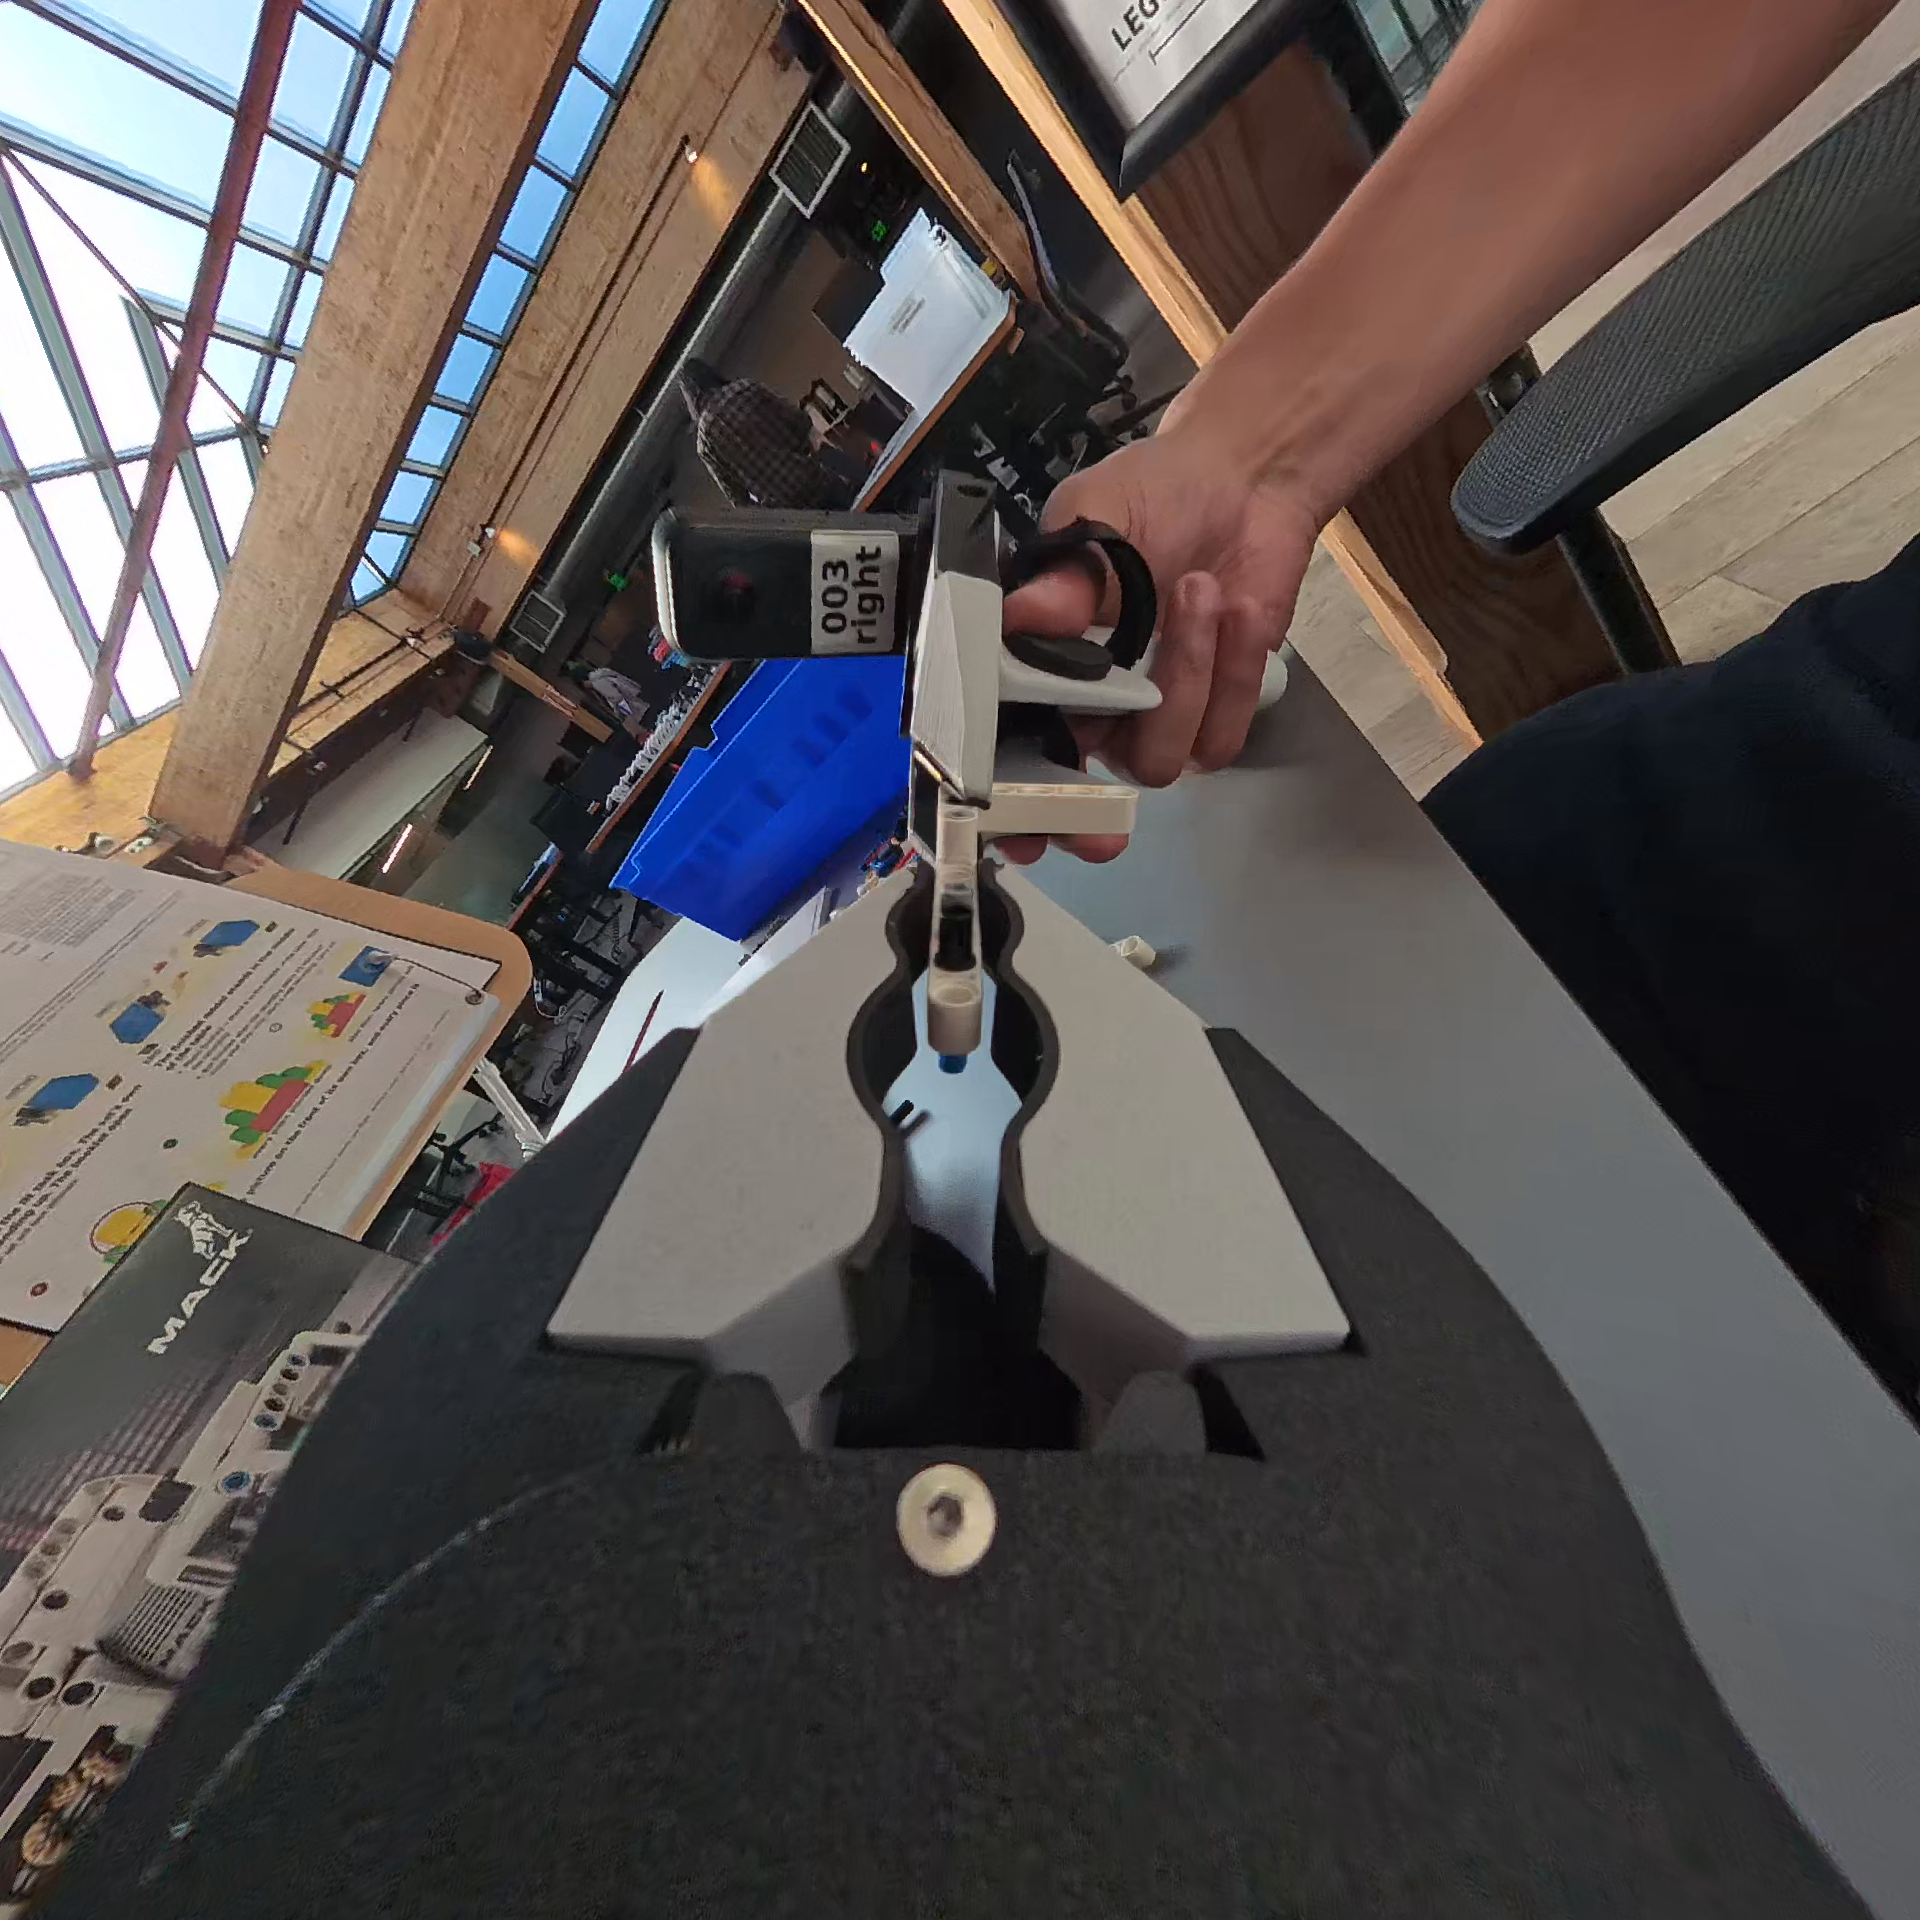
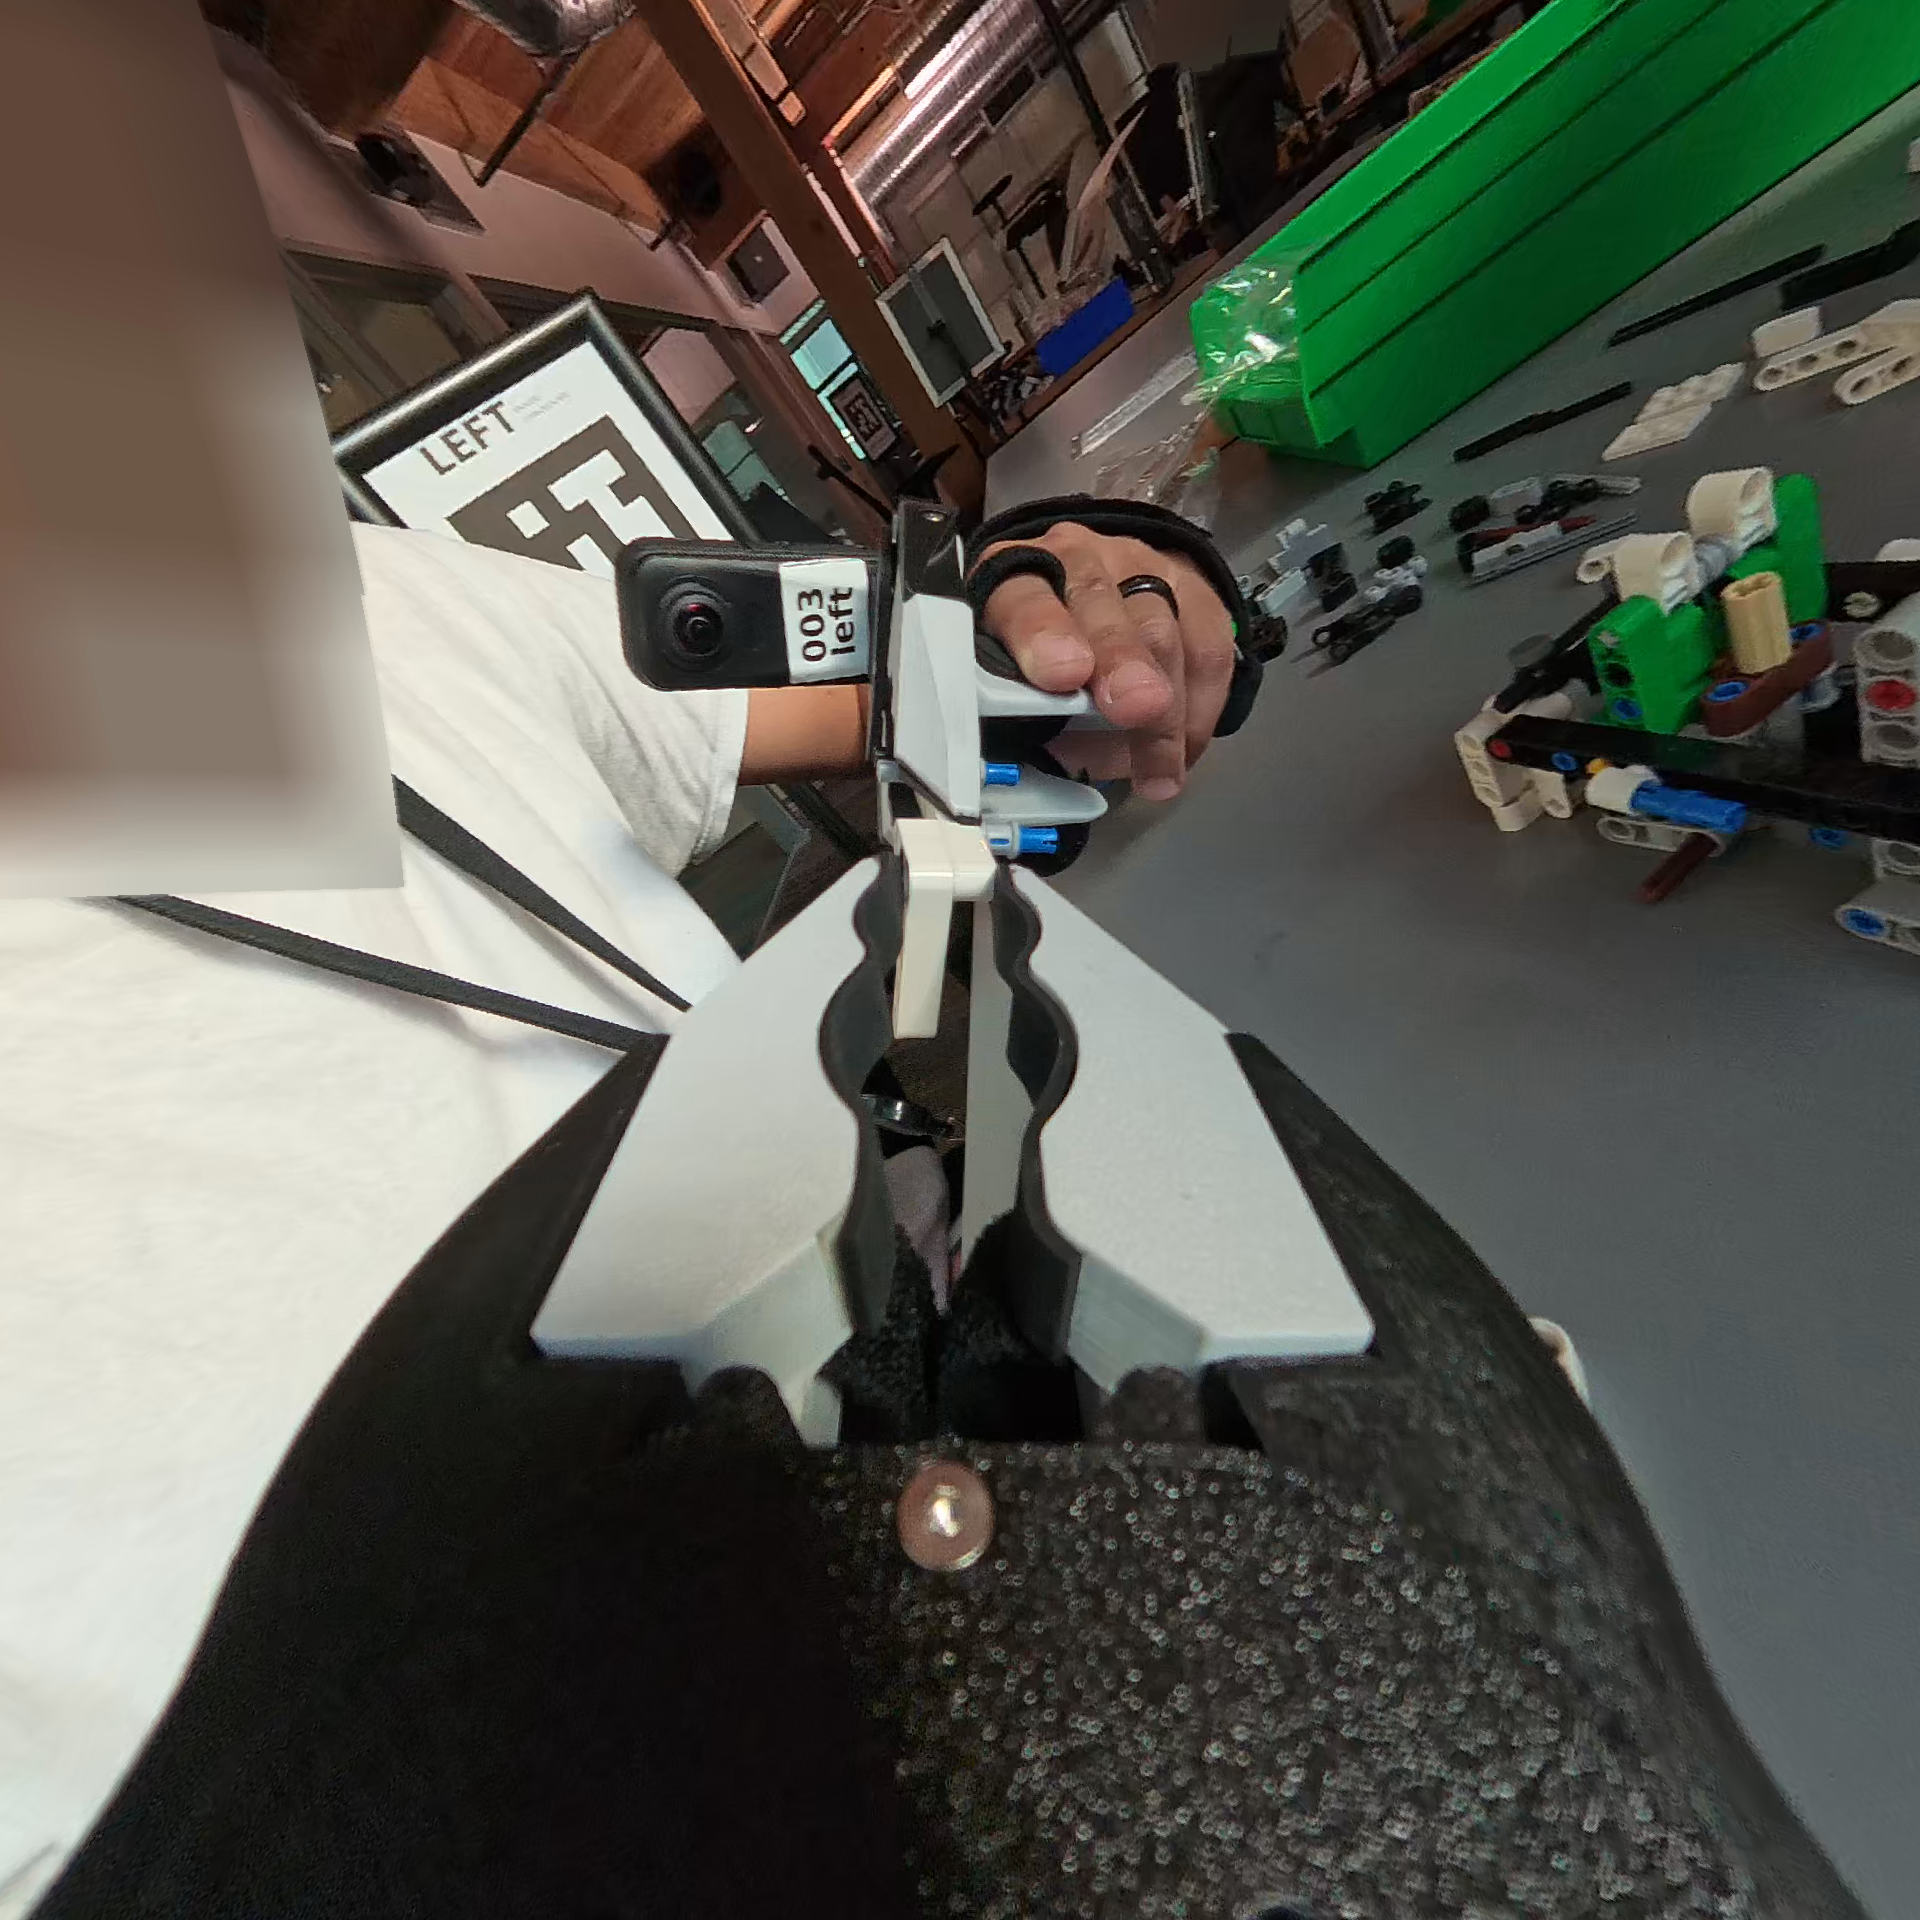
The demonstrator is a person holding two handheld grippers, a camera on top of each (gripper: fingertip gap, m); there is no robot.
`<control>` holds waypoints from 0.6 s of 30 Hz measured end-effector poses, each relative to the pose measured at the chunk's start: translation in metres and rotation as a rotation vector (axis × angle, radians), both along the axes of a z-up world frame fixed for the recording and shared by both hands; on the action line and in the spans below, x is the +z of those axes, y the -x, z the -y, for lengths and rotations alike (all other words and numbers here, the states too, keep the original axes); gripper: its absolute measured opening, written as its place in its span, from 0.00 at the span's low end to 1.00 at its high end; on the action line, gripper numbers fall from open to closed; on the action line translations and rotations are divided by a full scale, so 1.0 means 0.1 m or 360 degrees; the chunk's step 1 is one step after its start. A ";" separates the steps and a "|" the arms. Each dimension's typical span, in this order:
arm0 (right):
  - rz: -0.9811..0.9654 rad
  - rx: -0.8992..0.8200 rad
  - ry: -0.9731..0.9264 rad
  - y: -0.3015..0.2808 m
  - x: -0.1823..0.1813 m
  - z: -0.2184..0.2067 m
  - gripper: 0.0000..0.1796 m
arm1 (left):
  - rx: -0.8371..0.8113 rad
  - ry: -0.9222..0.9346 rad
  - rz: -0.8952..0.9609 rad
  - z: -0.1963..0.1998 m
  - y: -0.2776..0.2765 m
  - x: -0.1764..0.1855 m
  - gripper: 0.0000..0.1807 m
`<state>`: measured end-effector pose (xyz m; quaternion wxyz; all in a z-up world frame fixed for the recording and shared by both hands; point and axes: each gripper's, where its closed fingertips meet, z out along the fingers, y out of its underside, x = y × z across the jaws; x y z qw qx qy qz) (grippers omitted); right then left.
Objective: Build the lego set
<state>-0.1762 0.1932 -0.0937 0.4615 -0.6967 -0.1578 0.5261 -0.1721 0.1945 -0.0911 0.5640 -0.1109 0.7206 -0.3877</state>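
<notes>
In the left wrist view my left gripper [image 1: 951, 883] is shut on a thin white holed beam [image 1: 954, 997] that carries a black pin and a blue pin. The beam's far end meets a second white beam [image 1: 1070, 810] set crosswise at the tip of my right gripper [image 1: 961, 790]. In the right wrist view my right gripper [image 2: 940, 873] closes at its tips on the joined white beams [image 2: 923, 956]. The long beam lies against the left pad, with a gap to the right pad farther back. My left gripper [image 2: 935, 821] faces it, with blue pins [image 2: 1039, 834] sticking out beside its tip.
A partly built model [image 2: 1704, 665] stands on the grey table [image 2: 1351, 1039] at the right, with loose parts [image 2: 1371, 582] and a green bin [image 2: 1507, 260] behind. A small white piece [image 1: 1138, 948] lies on the table. The set box [image 1: 156, 1455], an instruction sheet [image 1: 187, 1039] and a blue bin [image 1: 779, 790] are at the left. Only a small space, under 4 cm, lies between the two pairs of fingers.
</notes>
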 end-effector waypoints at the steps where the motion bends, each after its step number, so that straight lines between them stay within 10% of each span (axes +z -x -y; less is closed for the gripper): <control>1: 0.0038 -0.0026 0.0006 -0.02 -0.03 0.00 0.09 | 0.0021 -0.0005 -0.0031 -0.02 -0.02 -0.03 0.03; 10: 0.0262 -0.0412 -0.0088 -0.29 -0.06 0.05 0.09 | 0.0125 -0.0048 -0.0123 -0.16 -0.11 -0.15 0.02; 18: 0.0841 -0.0621 -0.0628 -0.71 0.01 0.28 0.24 | -0.0130 0.0529 -0.0291 -0.15 -0.03 0.14 0.02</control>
